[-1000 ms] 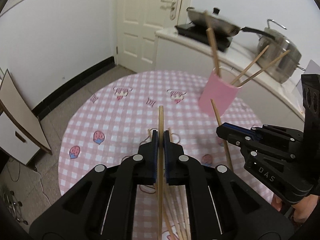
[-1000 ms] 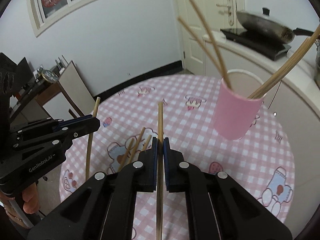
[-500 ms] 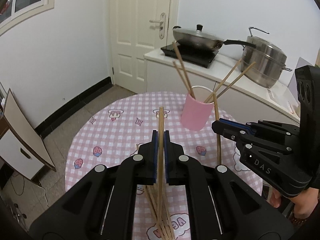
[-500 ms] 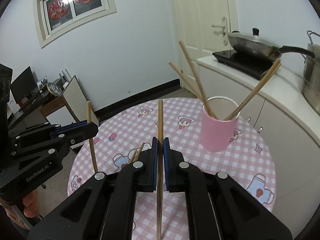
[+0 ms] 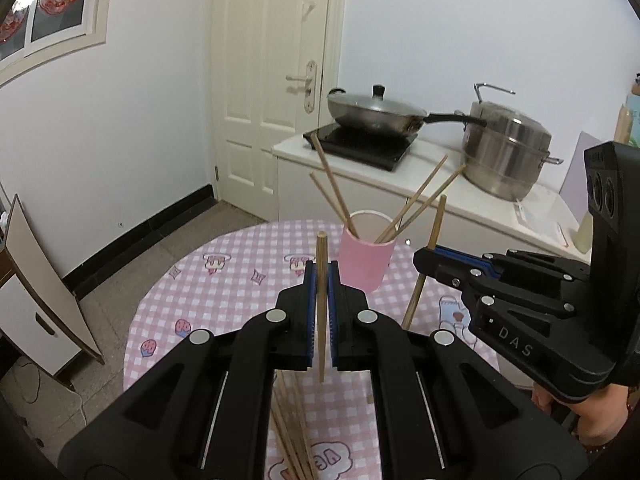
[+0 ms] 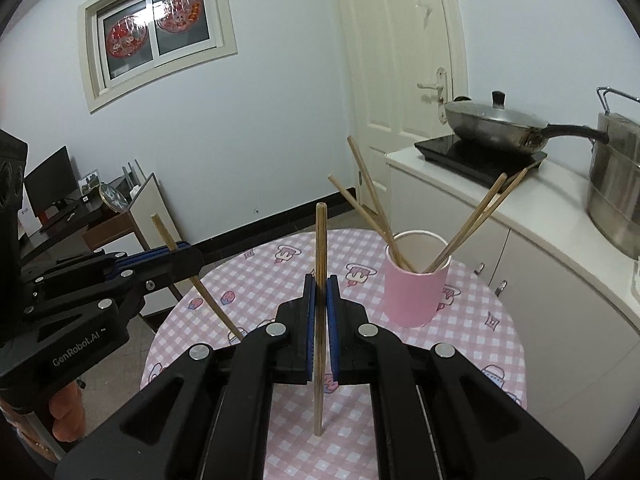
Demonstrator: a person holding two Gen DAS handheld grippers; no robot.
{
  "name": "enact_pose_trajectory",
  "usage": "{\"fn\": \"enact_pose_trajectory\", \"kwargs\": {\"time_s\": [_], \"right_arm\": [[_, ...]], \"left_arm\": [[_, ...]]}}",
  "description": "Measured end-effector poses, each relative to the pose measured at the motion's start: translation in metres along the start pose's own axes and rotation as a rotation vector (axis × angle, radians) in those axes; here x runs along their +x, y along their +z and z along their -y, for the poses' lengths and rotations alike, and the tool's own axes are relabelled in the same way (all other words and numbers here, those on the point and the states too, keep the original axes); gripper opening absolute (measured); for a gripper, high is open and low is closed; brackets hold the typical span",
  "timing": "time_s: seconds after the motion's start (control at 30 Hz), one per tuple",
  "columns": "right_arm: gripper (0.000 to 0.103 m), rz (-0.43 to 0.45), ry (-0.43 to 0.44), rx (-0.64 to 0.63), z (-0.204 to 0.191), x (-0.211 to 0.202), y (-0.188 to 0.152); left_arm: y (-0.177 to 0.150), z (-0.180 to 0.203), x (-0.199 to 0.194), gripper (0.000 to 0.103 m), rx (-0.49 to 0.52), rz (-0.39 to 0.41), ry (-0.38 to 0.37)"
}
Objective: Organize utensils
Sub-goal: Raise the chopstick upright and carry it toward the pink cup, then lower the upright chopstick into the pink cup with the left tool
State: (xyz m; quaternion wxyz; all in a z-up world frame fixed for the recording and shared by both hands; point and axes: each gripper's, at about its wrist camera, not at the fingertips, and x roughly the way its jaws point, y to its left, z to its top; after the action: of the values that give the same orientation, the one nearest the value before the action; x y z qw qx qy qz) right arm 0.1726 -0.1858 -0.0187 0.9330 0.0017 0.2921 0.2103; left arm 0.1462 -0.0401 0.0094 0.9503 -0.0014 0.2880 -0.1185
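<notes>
Pink-checked cloth covers the round counter [image 5: 224,280], whose far edge curves close to a white cabinet [image 6: 560,264] carrying a lidded wok [image 5: 376,114] and a steel pot [image 5: 506,152]. Bare cloth lies open left of the pink cup [image 6: 414,292], which stands upright near that far edge with four chopsticks [image 6: 370,216] splayed against its rim. Loose chopsticks [image 5: 294,432] lie at the near edge. Both grippers hang above the cloth: the left gripper [image 5: 321,280] has its fingers clamped on one upright chopstick [image 5: 321,308], the right gripper [image 6: 320,292] on another chopstick [image 6: 319,320].
</notes>
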Motion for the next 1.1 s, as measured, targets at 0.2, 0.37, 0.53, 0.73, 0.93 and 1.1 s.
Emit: {"fn": "enact_pose_trajectory", "kwargs": {"time_s": [0.2,0.37,0.53,0.73,0.93,1.1], "right_arm": [[0.004,0.049,-0.039,-0.020,0.004,-0.009,0.003],[0.004,0.085,-0.065,-0.036,0.007,-0.013,0.009],[0.004,0.123,-0.086,-0.044,0.013,-0.017,0.017],[0.004,0.185,-0.109,-0.051,0.022,-0.026,0.036],[0.004,0.251,-0.125,-0.055,0.030,-0.029,0.054],[0.004,0.308,-0.127,-0.055,0.037,-0.029,0.068]], "left_arm": [[0.003,0.005,0.002,0.006,-0.015,0.033,-0.016],[0.007,0.007,0.009,0.006,-0.037,0.042,-0.041],[0.015,0.008,0.013,0.006,-0.083,0.066,-0.075],[0.034,0.016,0.016,0.006,-0.098,0.107,-0.096],[0.060,0.029,0.020,0.006,-0.094,0.171,-0.101],[0.082,0.034,0.020,0.006,-0.098,0.246,-0.093]]}}
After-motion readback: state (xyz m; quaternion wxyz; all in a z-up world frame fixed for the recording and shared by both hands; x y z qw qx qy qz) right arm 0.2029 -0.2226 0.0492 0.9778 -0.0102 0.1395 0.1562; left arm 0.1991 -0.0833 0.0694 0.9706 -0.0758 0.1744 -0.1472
